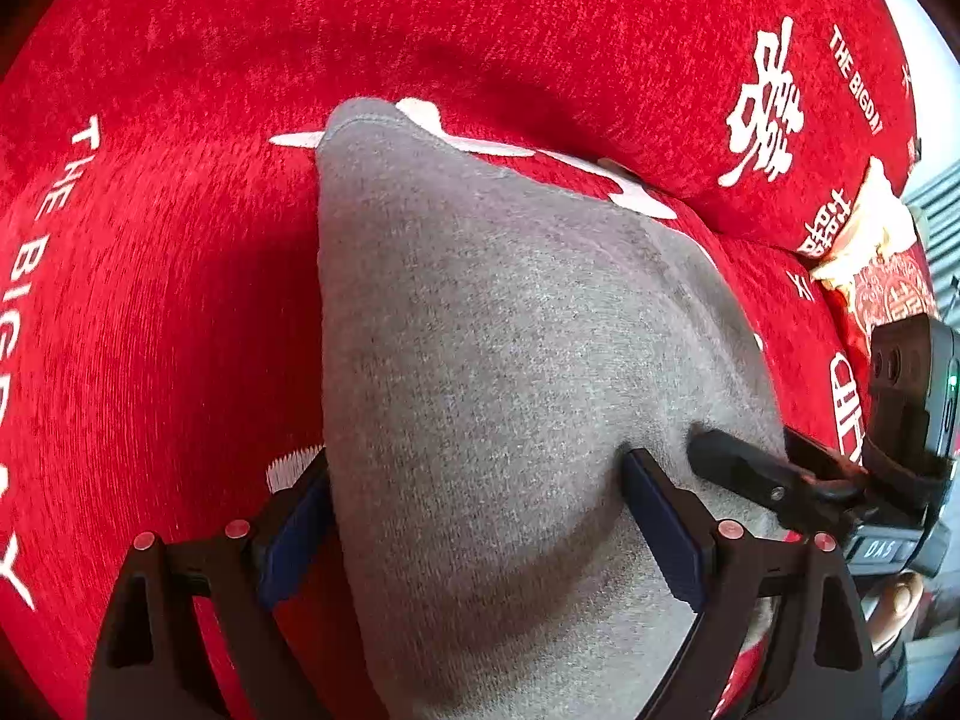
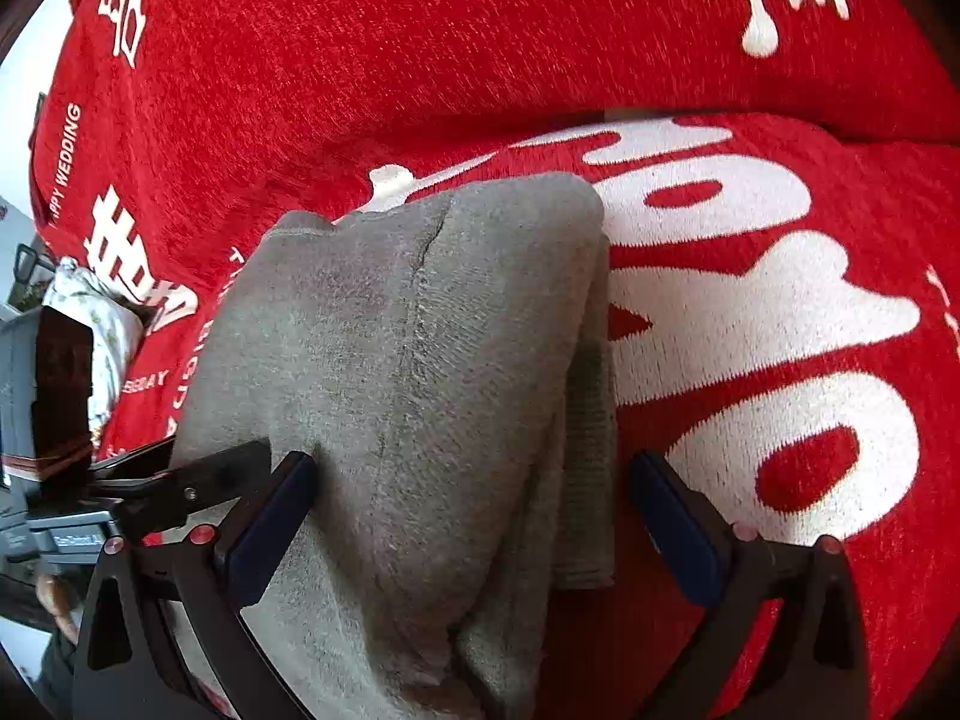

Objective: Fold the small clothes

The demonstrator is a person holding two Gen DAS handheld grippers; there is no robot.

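Grey garment [image 1: 480,360] between open grippers

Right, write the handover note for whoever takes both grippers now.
Left gripper: open, fingers straddling the grey garment, not clamped.
Right gripper: open too, astride the same garment, its left finger beside the left gripper's tip.
The garment lies on the red printed cover, already doubled over; layered edges show in the right wrist view.
Left to do: probably one more fold or a press flat; how far along it is, I cannot tell.
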